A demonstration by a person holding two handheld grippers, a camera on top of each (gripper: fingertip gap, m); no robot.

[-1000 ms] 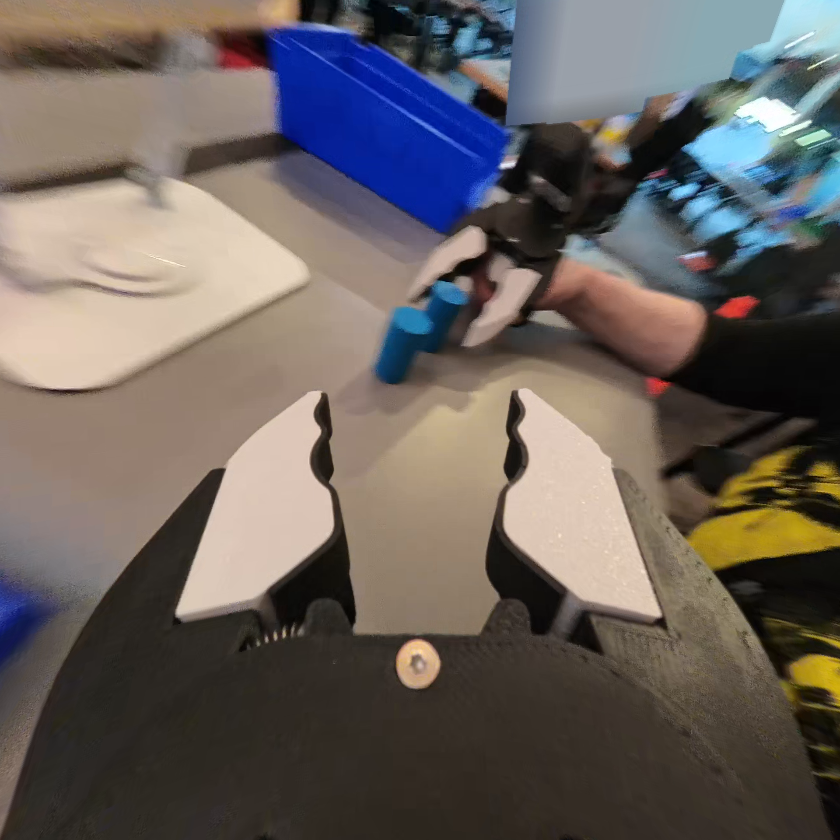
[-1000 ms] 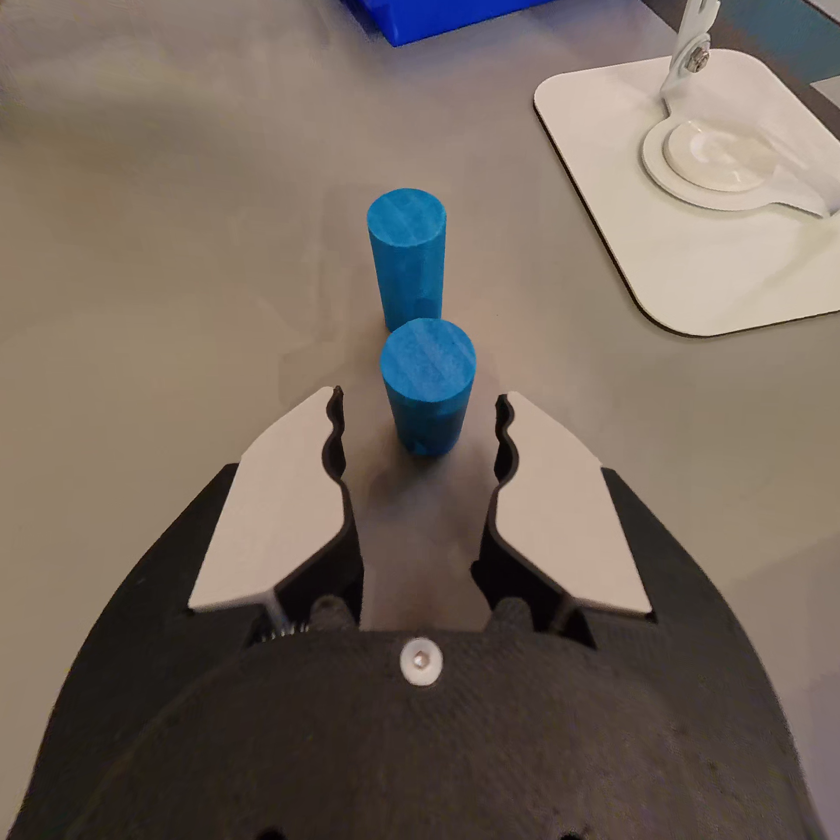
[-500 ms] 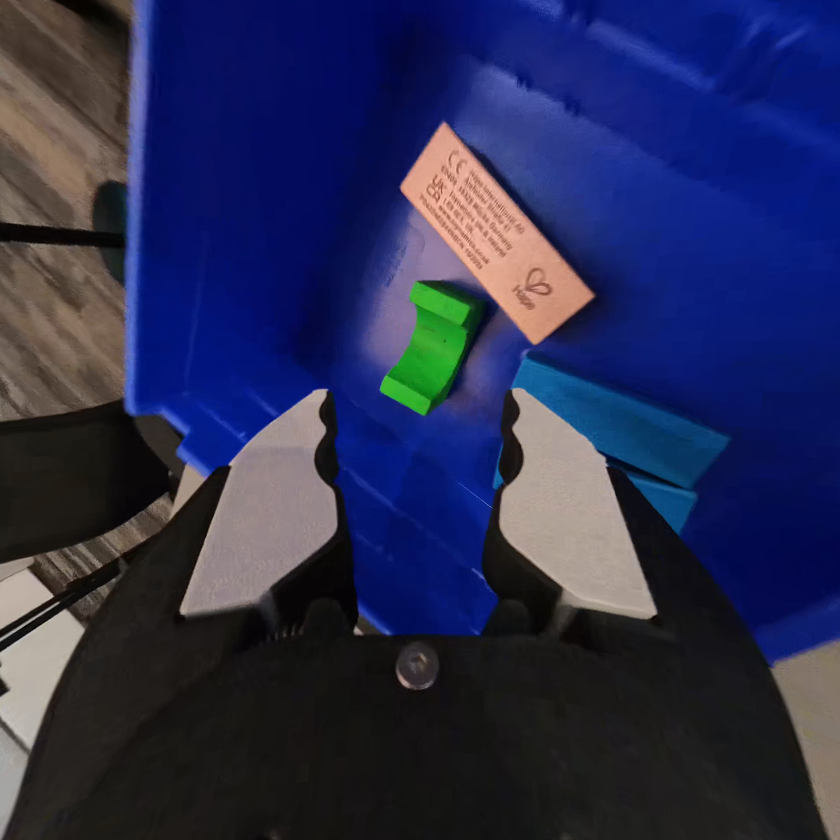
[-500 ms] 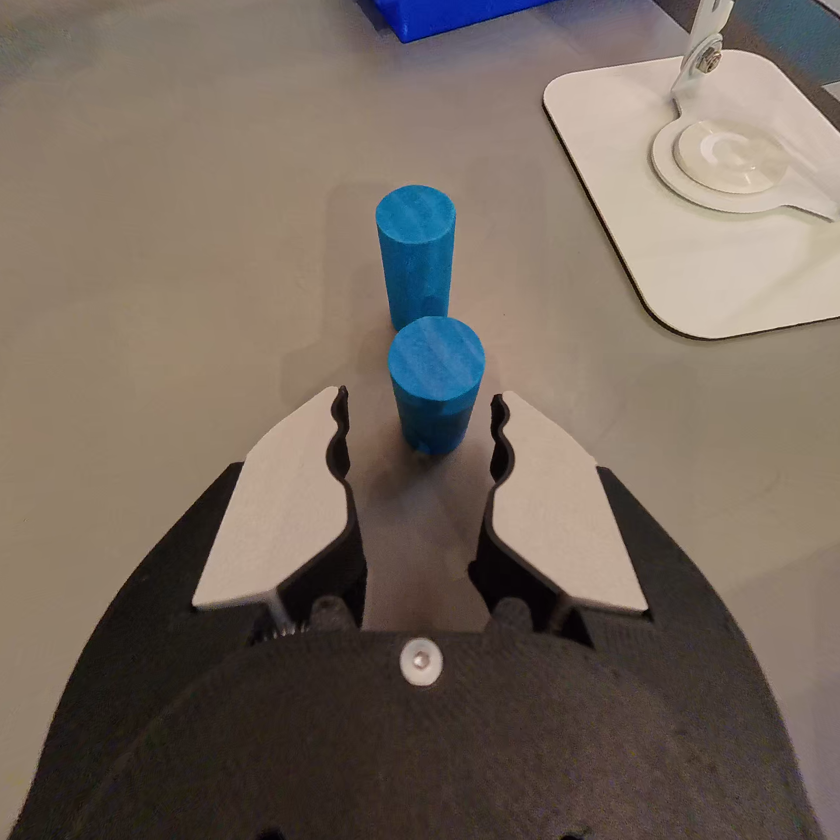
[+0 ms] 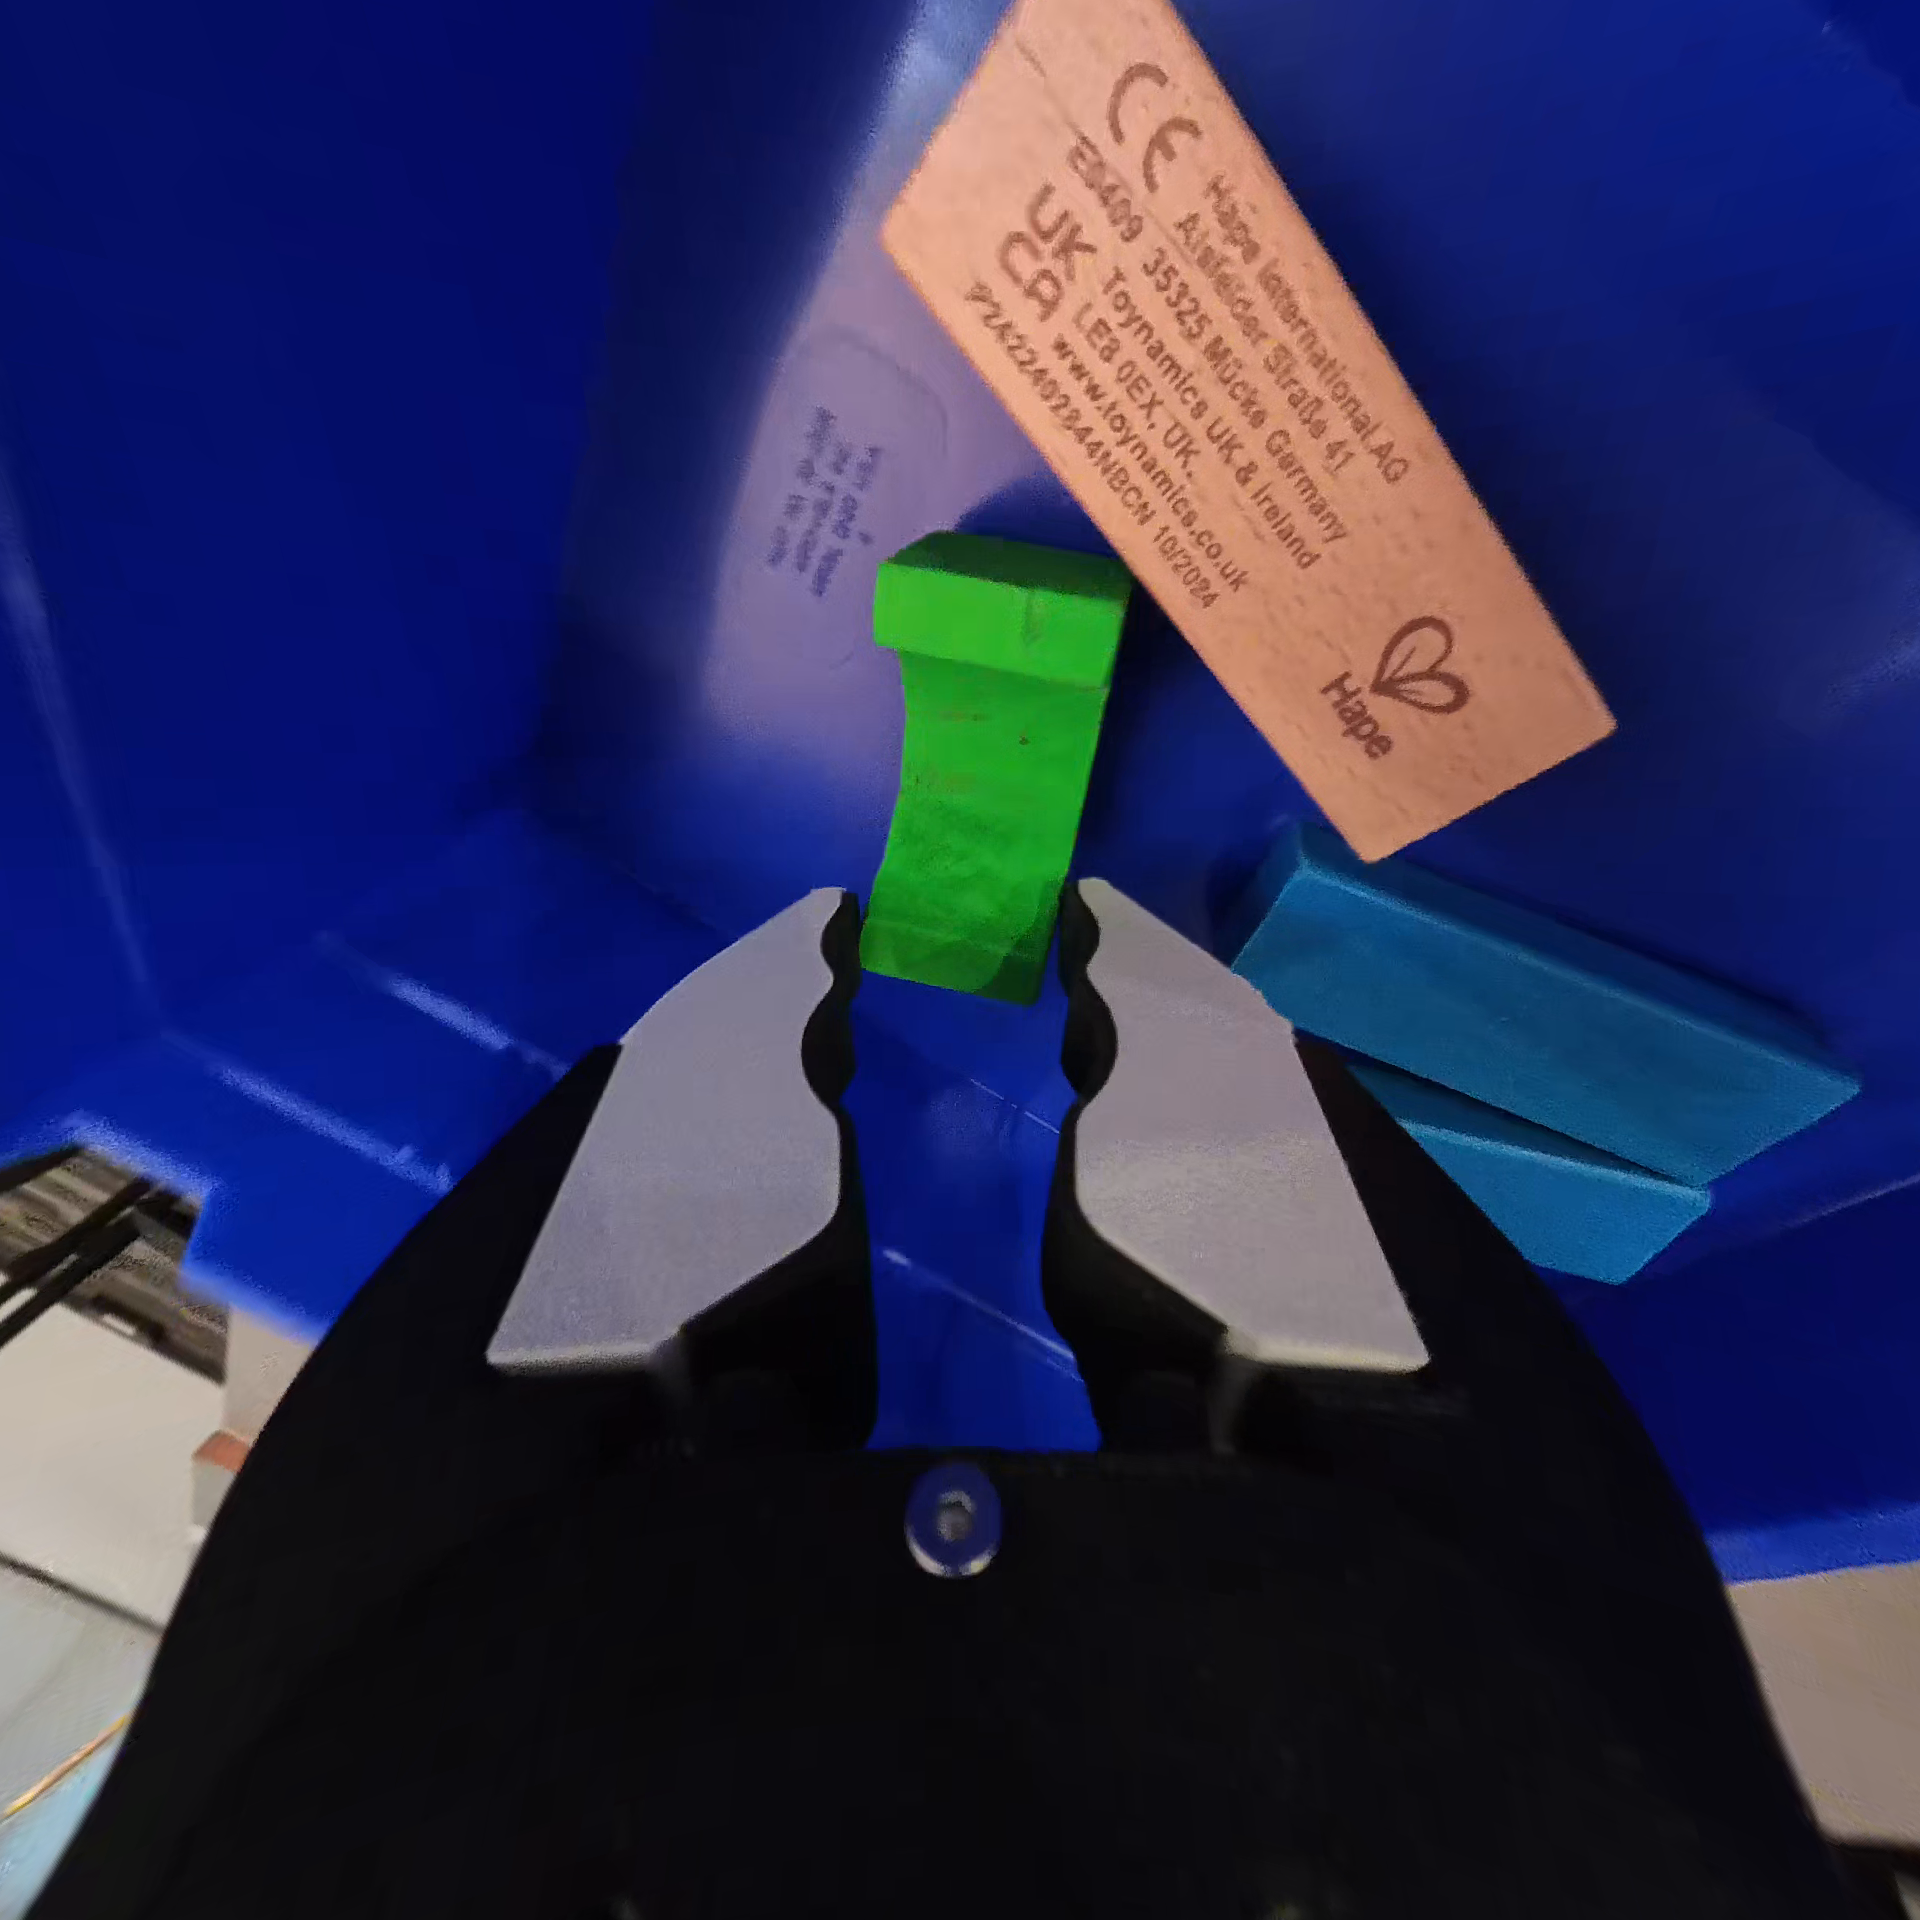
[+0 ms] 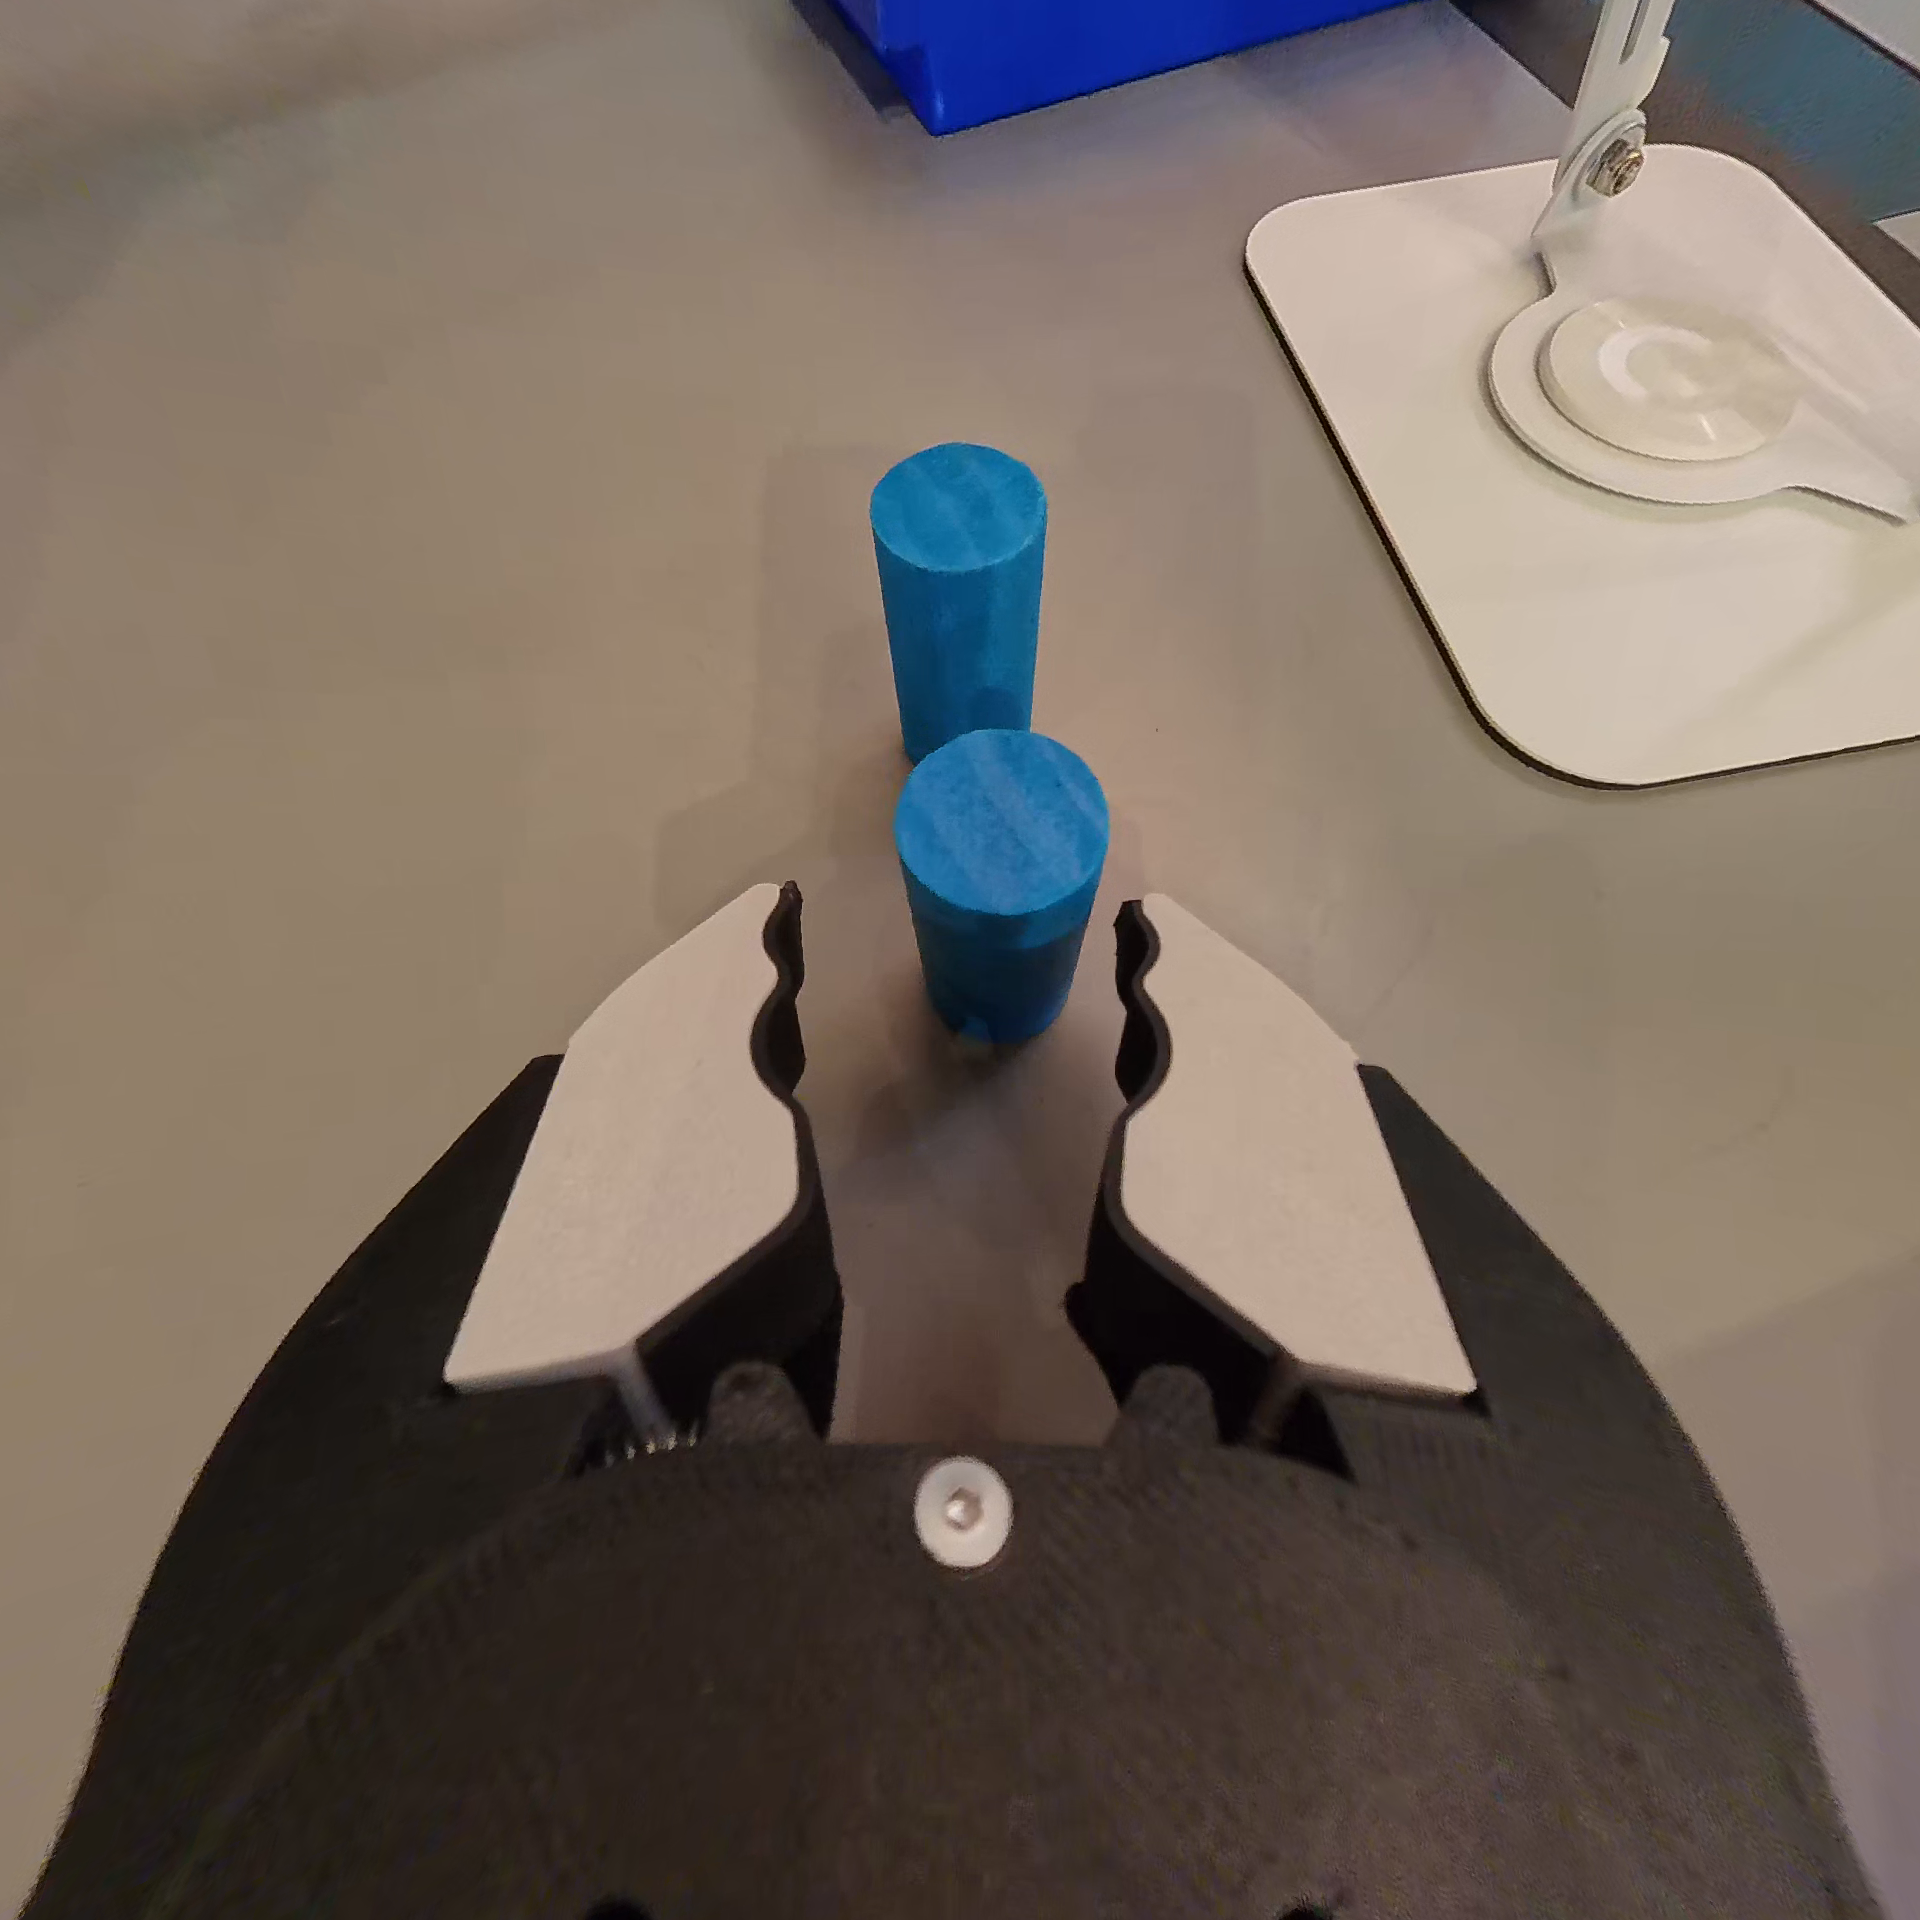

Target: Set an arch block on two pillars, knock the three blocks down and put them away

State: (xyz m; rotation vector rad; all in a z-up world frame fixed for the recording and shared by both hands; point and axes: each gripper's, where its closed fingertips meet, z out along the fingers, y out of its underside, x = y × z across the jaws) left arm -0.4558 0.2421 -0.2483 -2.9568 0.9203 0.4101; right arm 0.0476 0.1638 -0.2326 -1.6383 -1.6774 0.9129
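In the left wrist view, a green arch block [image 5: 987, 769] lies on the floor of a blue bin [image 5: 364, 520]. My left gripper [image 5: 956, 914] is down inside the bin, its fingertips closed against the two sides of the arch's near end. In the right wrist view, two blue cylinder pillars stand upright on the grey table, the far one [image 6: 961, 613] just behind the near one [image 6: 997, 862]. My right gripper [image 6: 956, 904] is open, with the near pillar between its fingertips and apart from both.
A bare wooden plank [image 5: 1247, 416] with printing and two blue wedge blocks [image 5: 1507, 1039] lie in the bin to the right of the arch. In the right wrist view the bin's corner [image 6: 1039, 52] is at the top and a white stand base [image 6: 1558, 520] is on the right. The gap from one gripper's tips to the other's is roughly 50 cm. Between my left fingertips and the bare wooden plank [image 5: 1247, 416] there is roughly 8 cm.
My left gripper swung from the table to the bin, went down to the green arch and narrowed onto it. My right gripper has barely moved and stays open around the near pillar.
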